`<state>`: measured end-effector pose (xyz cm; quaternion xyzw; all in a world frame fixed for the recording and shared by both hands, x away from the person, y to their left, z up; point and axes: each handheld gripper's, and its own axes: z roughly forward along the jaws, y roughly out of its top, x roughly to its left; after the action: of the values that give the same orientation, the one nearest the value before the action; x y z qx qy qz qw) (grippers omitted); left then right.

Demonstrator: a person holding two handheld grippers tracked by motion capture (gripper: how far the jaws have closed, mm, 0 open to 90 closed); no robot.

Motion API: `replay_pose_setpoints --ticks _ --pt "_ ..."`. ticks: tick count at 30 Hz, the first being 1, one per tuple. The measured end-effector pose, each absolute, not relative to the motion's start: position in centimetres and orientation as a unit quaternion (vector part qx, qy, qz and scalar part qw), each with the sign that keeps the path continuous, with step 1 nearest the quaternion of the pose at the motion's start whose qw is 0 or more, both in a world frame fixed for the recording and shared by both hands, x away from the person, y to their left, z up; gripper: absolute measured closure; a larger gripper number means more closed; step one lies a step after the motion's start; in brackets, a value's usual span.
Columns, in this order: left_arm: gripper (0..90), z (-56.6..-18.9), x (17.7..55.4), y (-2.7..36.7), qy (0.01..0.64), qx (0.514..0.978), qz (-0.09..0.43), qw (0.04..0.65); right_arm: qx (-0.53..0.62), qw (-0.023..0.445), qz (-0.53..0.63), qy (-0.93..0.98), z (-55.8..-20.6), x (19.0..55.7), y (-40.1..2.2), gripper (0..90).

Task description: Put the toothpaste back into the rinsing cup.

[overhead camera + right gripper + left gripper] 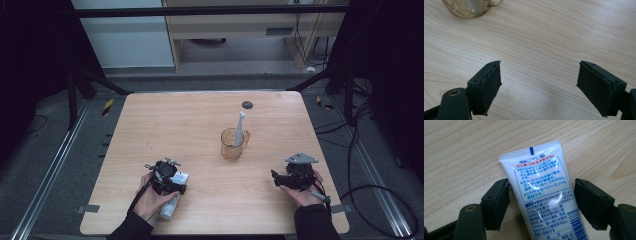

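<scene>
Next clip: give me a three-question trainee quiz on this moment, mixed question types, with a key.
1. True or false: the left gripper has its jaws clamped tight on the toothpaste tube.
2. Multiple choice: where is the toothbrush? A) lying flat on the table B) standing in the amber cup C) between the right gripper's jaws
3. What lies between the right gripper's jaws?

Key
1. False: the tube lies on the table between open jaws, with a clear gap at the right pad; the left pad sits at the tube's edge.
2. B
3. Nothing but bare tabletop; the jaws stand open.
</scene>
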<state>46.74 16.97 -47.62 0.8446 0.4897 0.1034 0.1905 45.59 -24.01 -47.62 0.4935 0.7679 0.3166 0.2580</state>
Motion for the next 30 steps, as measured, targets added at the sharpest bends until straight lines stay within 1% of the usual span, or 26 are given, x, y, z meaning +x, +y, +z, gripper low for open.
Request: replay_pose_setpoints --ticks 3,5,6,8,11,13,15,20,25,30 --pt "29.0 -47.7 46.6 16.6 0.495 0.842 0.115 0.182 0.494 0.258 0.317 0.767 -47.6 45.6 -24.1 19.2" --pt "34.1 -47.5 46.5 16.4 0.496 0.842 0.114 0.179 0.498 0.257 0.318 0.765 -47.6 45.5 -24.1 19.4" --pt "40.0 -47.4 46.4 16.3 0.497 0.841 0.115 0.179 0.498 0.259 0.317 0.765 -47.6 45.5 -24.2 19.7" --pt "41.0 -47.4 46.5 16.3 0.500 0.840 0.116 0.178 0.499 0.259 0.315 0.764 -47.6 45.5 -24.2 19.8" --pt "44.9 -47.3 46.5 16.2 0.501 0.840 0.114 0.175 0.500 0.258 0.315 0.764 -47.6 45.5 -24.3 20.1" --pt "49.9 -47.1 46.7 16.4 0.502 0.840 0.106 0.177 0.500 0.258 0.314 0.765 -47.7 45.6 -24.4 20.3" --pt "51.4 -47.0 46.9 16.7 0.505 0.839 0.091 0.180 0.501 0.258 0.314 0.764 -47.7 45.6 -24.5 20.5" --pt "64.9 -46.4 47.0 17.5 0.504 0.838 0.071 0.198 0.502 0.256 0.316 0.763 -47.7 45.6 -24.5 21.2" --pt "67.9 -46.2 47.0 17.9 0.497 0.839 0.064 0.212 0.501 0.254 0.319 0.763 -47.7 45.6 -24.6 21.7" --pt "68.9 -45.2 46.5 18.2 0.487 0.837 0.077 0.239 0.501 0.254 0.323 0.762 -47.8 45.6 -24.8 22.2"
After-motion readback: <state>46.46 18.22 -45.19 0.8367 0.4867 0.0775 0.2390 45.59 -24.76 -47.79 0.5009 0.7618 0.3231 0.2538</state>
